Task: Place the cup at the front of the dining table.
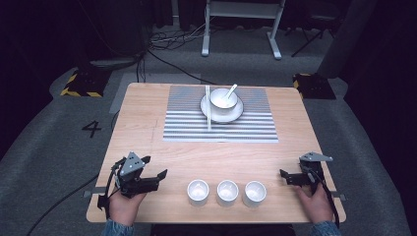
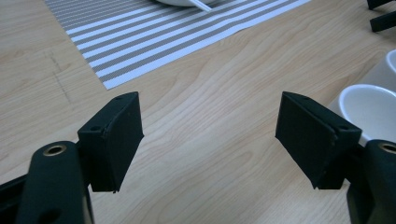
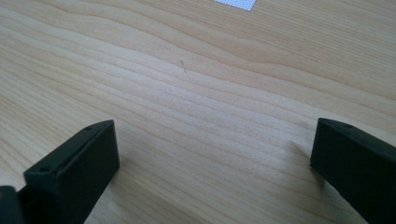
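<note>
Three small white cups stand in a row near the table's front edge: left cup (image 1: 198, 191), middle cup (image 1: 227, 192), right cup (image 1: 254, 192). A white bowl (image 1: 223, 101) with a spoon (image 1: 230, 91) in it sits on a white plate (image 1: 236, 114) on the striped placemat (image 1: 187, 125); chopsticks (image 1: 208, 107) lie by the plate's left side. My left gripper (image 1: 153, 167) is open at the front left, left of the cups, empty. My right gripper (image 1: 286, 177) is open at the front right, empty. In the left gripper view a cup (image 2: 371, 107) sits behind the right jaw, with the placemat (image 2: 140, 42) beyond.
The wooden table (image 1: 147, 137) stands on grey carpet with cables behind it. A white frame (image 1: 241, 24) stands beyond the far edge. Yellow-black marked bases (image 1: 81, 83) sit at both far corners. Bare wood lies between the placemat and the cups.
</note>
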The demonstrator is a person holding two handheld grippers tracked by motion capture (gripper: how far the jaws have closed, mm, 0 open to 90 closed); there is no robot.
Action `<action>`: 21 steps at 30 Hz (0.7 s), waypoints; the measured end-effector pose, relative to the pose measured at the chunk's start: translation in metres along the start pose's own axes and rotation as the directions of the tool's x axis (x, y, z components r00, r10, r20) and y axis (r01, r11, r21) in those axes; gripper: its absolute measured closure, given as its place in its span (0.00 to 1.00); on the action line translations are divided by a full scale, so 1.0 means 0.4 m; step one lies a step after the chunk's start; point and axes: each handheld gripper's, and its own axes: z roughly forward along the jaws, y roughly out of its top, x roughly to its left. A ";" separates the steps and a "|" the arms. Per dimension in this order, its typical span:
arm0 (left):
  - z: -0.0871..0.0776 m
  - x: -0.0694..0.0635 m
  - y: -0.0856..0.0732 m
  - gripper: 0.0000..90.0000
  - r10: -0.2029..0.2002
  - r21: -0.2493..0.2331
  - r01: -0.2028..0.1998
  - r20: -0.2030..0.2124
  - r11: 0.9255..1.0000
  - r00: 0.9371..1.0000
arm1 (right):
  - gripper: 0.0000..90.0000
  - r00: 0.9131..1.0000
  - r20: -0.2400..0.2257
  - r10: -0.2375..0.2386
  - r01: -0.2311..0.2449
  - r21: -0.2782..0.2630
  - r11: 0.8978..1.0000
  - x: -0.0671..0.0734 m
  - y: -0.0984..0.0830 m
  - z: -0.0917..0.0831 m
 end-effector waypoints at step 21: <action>0.046 -0.115 0.057 0.24 0.080 -0.037 -0.075 0.196 0.997 0.977 | 0.01 1.000 0.000 0.000 0.000 0.000 1.000 0.000 0.000 0.000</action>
